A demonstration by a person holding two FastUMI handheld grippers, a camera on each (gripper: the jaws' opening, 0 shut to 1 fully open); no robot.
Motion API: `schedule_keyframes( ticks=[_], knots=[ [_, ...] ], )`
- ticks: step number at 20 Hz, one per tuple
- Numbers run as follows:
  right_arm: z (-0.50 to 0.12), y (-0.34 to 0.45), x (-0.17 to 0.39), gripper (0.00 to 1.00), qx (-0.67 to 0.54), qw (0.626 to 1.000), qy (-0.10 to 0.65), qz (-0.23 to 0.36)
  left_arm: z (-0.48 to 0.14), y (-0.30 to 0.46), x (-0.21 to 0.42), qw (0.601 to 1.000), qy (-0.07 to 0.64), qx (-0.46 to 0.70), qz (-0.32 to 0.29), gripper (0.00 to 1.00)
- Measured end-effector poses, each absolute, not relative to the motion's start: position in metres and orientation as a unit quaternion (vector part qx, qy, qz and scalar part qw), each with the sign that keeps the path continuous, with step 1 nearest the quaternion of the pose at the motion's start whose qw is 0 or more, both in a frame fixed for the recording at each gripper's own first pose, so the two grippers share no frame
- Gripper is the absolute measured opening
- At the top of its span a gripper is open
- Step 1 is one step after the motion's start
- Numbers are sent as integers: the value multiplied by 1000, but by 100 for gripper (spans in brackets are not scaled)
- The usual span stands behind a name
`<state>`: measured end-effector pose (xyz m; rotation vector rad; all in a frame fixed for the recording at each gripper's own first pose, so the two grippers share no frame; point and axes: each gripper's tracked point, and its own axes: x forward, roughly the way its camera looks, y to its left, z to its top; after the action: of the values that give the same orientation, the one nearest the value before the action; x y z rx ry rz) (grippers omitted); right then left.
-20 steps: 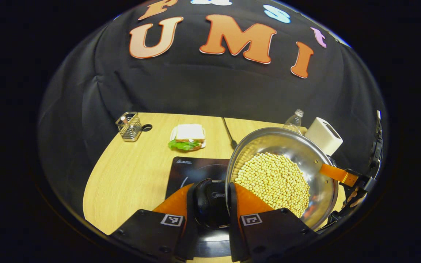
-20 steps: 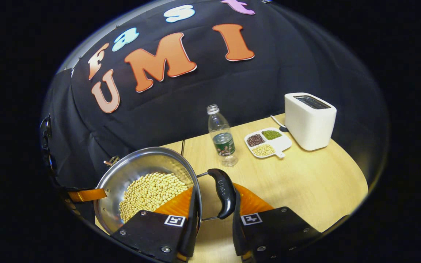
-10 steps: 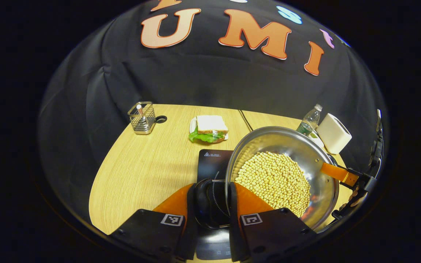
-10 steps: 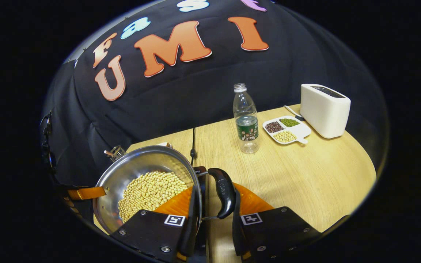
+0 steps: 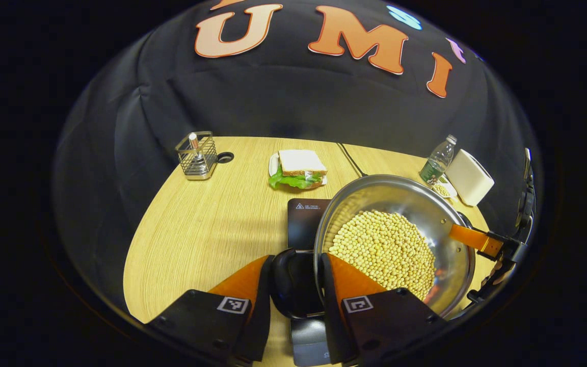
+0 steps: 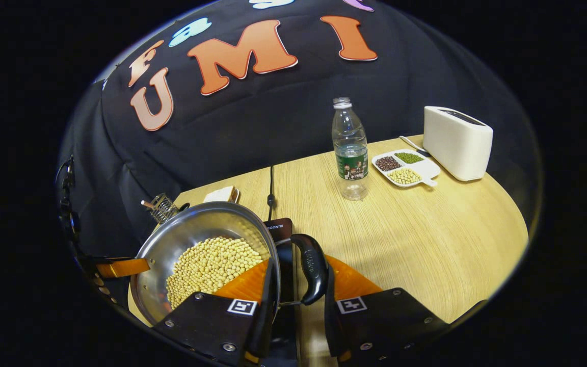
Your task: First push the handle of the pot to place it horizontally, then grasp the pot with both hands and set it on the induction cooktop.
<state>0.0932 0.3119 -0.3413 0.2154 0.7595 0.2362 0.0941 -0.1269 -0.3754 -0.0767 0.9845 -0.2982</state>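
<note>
**Pot held by both handles above the cooktop**

The left gripper (image 5: 296, 285) is clamped on the pot's (image 5: 426, 204) black side handle (image 5: 286, 285), one finger just inside the rim, the other outside the handle loop. The right gripper (image 6: 298, 285) is clamped the same way on the opposite handle (image 6: 311, 267). The steel pot (image 6: 207, 216), full of soybeans (image 5: 385, 250), hangs between the two grippers, directly ahead of each one's fingers. The black cooktop (image 5: 306, 224) lies on the wooden table (image 5: 207, 229) beneath and just beyond the left gripper; whether the pot touches it cannot be told. Farther ahead of the left gripper sit a sandwich (image 5: 298, 168) and a wire basket (image 5: 196, 155). Ahead of the right gripper stand a water bottle (image 6: 349, 148), a bean tray (image 6: 405, 168) and a toaster (image 6: 456, 142).
</note>
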Motion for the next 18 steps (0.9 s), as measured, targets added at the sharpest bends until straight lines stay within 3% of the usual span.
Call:
schedule_keyframes(
  ticks=[1,2,3,4,7,9,10,11,13,18],
  knots=[
    [-342,312,91,39,100,915,373,117,-378,-125,96,870,471,-37,-143,57],
    [-342,312,91,42,97,916,370,120,-377,-125,97,871,468,-37,-142,58],
    [-341,311,91,51,95,916,370,123,-378,-126,98,872,468,-37,-141,57],
    [-341,310,88,53,98,914,374,126,-377,-125,98,873,466,-37,-137,64],
    [-325,297,89,58,104,917,365,122,-355,-118,102,889,440,-25,-125,66],
    [-307,283,92,76,93,926,346,118,-335,-114,108,903,413,-7,-116,94],
    [-297,274,93,80,90,931,335,116,-319,-110,110,914,394,0,-102,96],
    [-283,266,94,88,90,936,322,114,-301,-105,113,923,374,5,-87,97],
    [-251,245,97,94,80,948,288,109,-256,-108,113,943,323,12,-79,100],
    [-150,180,99,95,51,977,184,96,-132,-126,99,980,183,7,-79,99]
  ],
)
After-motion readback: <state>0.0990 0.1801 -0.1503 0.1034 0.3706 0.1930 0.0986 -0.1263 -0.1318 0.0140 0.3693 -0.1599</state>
